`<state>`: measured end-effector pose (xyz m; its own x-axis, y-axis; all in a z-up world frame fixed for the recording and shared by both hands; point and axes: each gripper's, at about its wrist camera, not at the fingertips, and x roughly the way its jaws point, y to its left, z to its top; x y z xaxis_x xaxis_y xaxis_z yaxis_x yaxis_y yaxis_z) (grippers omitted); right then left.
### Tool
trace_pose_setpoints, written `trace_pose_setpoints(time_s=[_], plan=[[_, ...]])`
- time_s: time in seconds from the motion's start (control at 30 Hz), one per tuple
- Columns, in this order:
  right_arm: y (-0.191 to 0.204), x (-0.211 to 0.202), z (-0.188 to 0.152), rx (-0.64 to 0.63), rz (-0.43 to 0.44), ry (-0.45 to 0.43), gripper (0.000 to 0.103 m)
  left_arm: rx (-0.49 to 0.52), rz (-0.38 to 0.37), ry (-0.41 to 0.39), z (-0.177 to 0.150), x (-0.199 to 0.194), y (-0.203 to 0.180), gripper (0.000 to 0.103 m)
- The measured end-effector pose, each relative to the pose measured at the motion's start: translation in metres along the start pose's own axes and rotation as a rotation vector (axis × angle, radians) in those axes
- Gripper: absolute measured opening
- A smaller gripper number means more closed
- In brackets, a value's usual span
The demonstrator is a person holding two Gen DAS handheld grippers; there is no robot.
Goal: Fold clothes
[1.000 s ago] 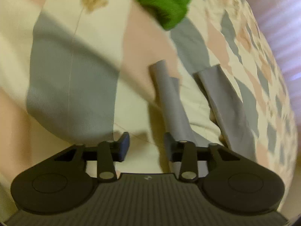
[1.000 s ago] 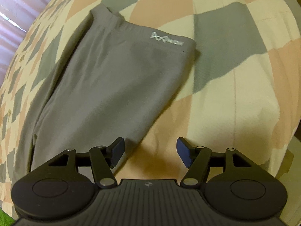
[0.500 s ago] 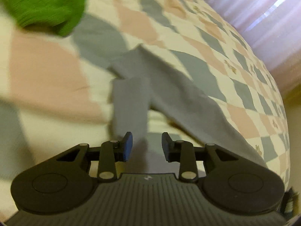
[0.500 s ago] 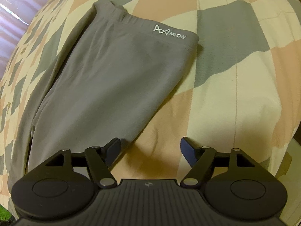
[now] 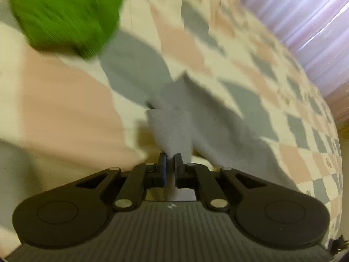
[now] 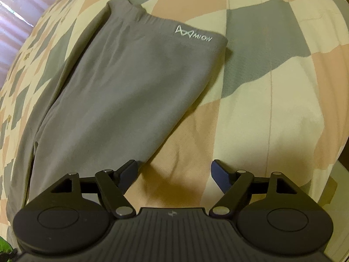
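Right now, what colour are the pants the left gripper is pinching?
Plain grey pants, pale logo at the waistband; clearest in the right wrist view. Left gripper pinches a leg end.

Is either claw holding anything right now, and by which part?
The left claw is shut on the grey leggings at a leg end. The right claw is open, holding nothing.

The left gripper (image 5: 170,161) has its two fingers pressed almost together, with a fold of the grey leggings (image 5: 172,128) pinched between them, running out toward 12 o'clock. The right gripper (image 6: 174,172) has its fingers spread wide; its left fingertip (image 6: 128,171) is over the leggings' edge.
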<state>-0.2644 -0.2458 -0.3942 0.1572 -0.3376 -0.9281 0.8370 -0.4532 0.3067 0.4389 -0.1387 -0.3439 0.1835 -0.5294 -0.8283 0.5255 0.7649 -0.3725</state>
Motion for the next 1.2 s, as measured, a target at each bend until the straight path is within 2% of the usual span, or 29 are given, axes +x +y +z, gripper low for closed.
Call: trace_pose_setpoints(time_s=[0.17, 0.23, 0.27, 0.33, 0.37, 0.4, 0.43, 0.47, 0.5, 0.53, 0.63, 0.73, 0.8, 0.83, 0.87, 0.93, 1.03, 1.1, 1.17, 1.2], plan=[[-0.011, -0.008, -0.001, 0.024, 0.004, -0.024, 0.077, -0.017, 0.107, -0.052, -0.018, -0.063, 0.050, 0.003], [-0.017, -0.008, 0.004, 0.029, 0.015, -0.029, 0.077, -0.093, 0.167, 0.016, -0.027, -0.051, 0.077, 0.002], [-0.017, -0.009, 0.002, 0.032, 0.017, -0.033, 0.077, -0.152, 0.169, 0.047, -0.031, -0.044, 0.089, 0.000], [-0.021, -0.011, 0.005, 0.046, 0.031, -0.042, 0.077, -0.259, 0.109, 0.065, -0.041, -0.036, 0.102, 0.002], [-0.023, -0.012, 0.008, 0.056, 0.038, -0.048, 0.077, -0.298, 0.081, 0.061, -0.045, -0.034, 0.105, 0.006], [-0.025, -0.013, 0.010, 0.064, 0.047, -0.054, 0.077, -0.316, 0.061, 0.052, -0.049, -0.033, 0.105, 0.016], [-0.030, -0.016, 0.013, 0.072, 0.060, -0.061, 0.077, -0.334, 0.042, 0.042, -0.052, -0.031, 0.105, 0.021], [-0.036, -0.016, 0.022, 0.082, 0.072, -0.073, 0.077, -0.352, 0.023, 0.033, -0.056, -0.030, 0.105, 0.025], [-0.044, -0.019, 0.029, 0.097, 0.083, -0.085, 0.077, -0.365, 0.010, 0.027, -0.058, -0.028, 0.105, 0.025], [-0.050, -0.018, 0.036, 0.128, 0.104, -0.100, 0.077, -0.358, 0.024, 0.037, -0.056, -0.025, 0.104, 0.025], [-0.071, -0.015, 0.055, 0.233, 0.161, -0.147, 0.077, -0.290, 0.105, 0.074, -0.053, -0.009, 0.091, 0.003], [-0.087, -0.005, 0.072, 0.306, 0.207, -0.171, 0.075, -0.209, 0.163, 0.074, -0.053, -0.008, 0.080, 0.003], [-0.088, 0.011, 0.088, 0.310, 0.228, -0.149, 0.068, -0.166, 0.196, 0.073, -0.053, -0.008, 0.072, 0.003], [-0.087, 0.013, 0.090, 0.296, 0.224, -0.146, 0.041, -0.152, 0.210, 0.075, -0.053, -0.007, 0.069, 0.003], [-0.087, 0.014, 0.092, 0.282, 0.221, -0.143, 0.008, -0.142, 0.223, 0.076, -0.054, -0.007, 0.067, 0.003], [-0.085, 0.016, 0.097, 0.254, 0.214, -0.136, 0.004, -0.115, 0.257, 0.072, -0.054, -0.010, 0.061, 0.003], [-0.082, 0.002, 0.101, 0.182, 0.183, -0.138, 0.003, -0.042, 0.318, 0.067, -0.053, -0.018, 0.050, 0.003], [-0.081, -0.004, 0.104, 0.144, 0.162, -0.123, 0.010, -0.016, 0.357, 0.081, -0.052, -0.027, 0.047, 0.004], [-0.073, 0.002, 0.110, 0.029, 0.018, -0.032, 0.052, -0.051, 0.370, 0.073, -0.048, -0.047, 0.047, 0.006], [-0.067, -0.001, 0.113, -0.010, -0.046, -0.033, 0.055, -0.067, 0.378, 0.062, -0.045, -0.058, 0.046, 0.007]])
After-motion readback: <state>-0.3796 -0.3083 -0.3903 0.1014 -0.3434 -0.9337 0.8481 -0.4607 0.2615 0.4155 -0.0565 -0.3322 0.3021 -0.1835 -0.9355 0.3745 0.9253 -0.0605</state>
